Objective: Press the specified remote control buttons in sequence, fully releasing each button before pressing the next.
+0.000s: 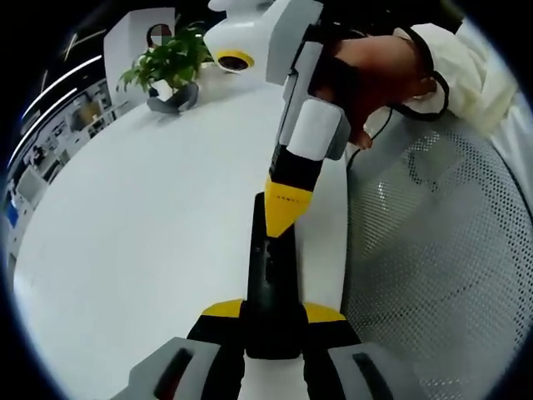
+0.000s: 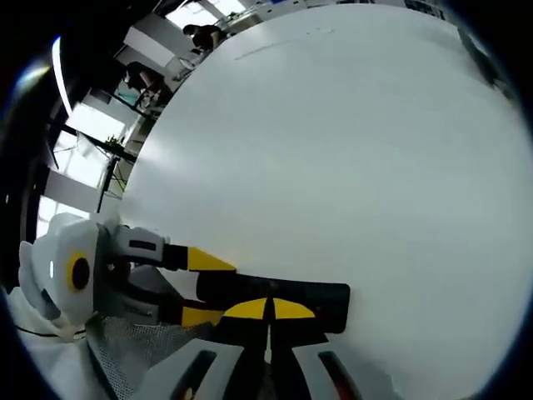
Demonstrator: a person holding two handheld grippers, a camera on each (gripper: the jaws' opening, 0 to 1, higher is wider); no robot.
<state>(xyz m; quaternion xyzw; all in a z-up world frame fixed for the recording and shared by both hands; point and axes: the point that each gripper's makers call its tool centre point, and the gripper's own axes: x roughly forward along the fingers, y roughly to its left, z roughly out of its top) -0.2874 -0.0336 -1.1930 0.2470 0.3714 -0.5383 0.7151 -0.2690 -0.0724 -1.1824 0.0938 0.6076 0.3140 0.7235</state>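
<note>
A black remote control (image 1: 268, 275) lies lengthwise near the edge of the white table (image 1: 125, 233). My left gripper (image 1: 273, 310) is shut on its near end, one yellow tip on each side. My right gripper (image 1: 287, 208) comes down from the upper right, held by a hand (image 1: 375, 71). Its yellow tips are shut together and rest on the remote's upper face, near its far end. In the right gripper view, my right gripper (image 2: 269, 310) is shut, its tips on the remote control (image 2: 325, 302). There the left gripper (image 2: 204, 287) clamps the remote from the left.
A potted plant (image 1: 171, 67) and a white rounded device with a yellow ring (image 1: 233, 42) stand at the far side of the table. A perforated white mesh surface (image 1: 433, 250) lies just beyond the table's right edge. People stand far off (image 2: 204, 33).
</note>
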